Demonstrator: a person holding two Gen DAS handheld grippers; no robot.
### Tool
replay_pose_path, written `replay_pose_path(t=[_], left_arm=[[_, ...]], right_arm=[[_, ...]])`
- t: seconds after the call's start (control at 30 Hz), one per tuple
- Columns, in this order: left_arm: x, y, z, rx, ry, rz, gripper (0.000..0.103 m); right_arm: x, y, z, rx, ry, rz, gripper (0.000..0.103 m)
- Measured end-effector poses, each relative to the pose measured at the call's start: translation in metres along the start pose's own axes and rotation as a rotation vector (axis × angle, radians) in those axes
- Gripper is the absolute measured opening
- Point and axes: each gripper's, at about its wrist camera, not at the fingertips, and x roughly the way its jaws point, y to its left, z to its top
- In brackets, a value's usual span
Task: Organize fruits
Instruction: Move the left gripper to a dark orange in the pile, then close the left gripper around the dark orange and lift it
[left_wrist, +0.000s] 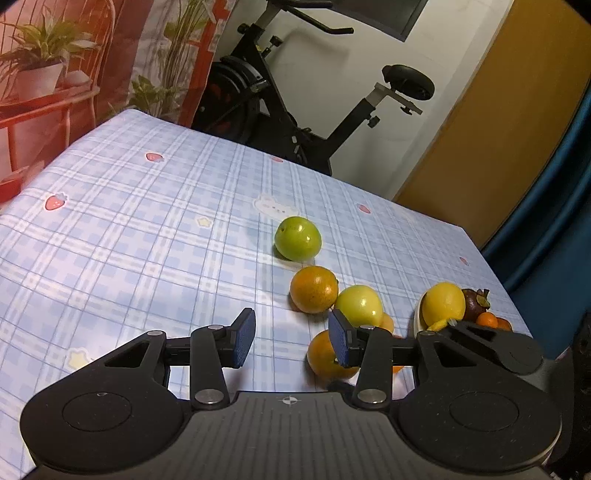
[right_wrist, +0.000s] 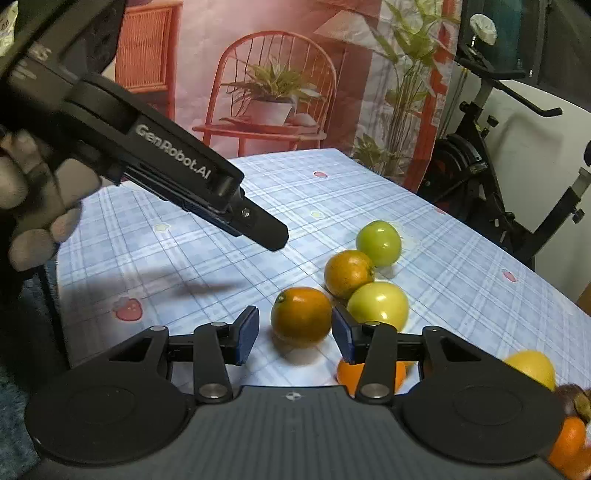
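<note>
You have a table under a blue plaid cloth, with two green fruits, several oranges and a white dish on it.

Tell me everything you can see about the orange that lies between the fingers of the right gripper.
The orange is round and deep orange, darker and slightly greenish near its small stem scar on the upper left. Its skin looks glossy and finely pitted. It rests on the blue plaid tablecloth, casting a shadow below. It lies between the blue pads of the right gripper, which do not press on it. The yellow-green fruit sits close on its right; contact cannot be judged.
</note>
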Motion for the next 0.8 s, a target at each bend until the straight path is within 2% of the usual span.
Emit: replay_pose_path(t=[0.23, 0.43, 0.8], left_arm=[[0.01, -0.001, -0.004, -0.008, 0.035, -0.04, 0.046], [0.02, -0.011, -0.01, 0.013, 0.071, -0.066, 0.051], [0.03, -0.013, -0.016, 0.01, 0.107, -0.084, 0.051]], right_arm=[[0.021, -0.002, 0.0, -0.003, 0.023, -0.012, 0.047], [0.029, -0.005, -0.007, 0.028, 0.053, -0.006, 0.046], [0.024, -0.004, -0.011, 0.068, 0.035, 0.001, 0.045]])
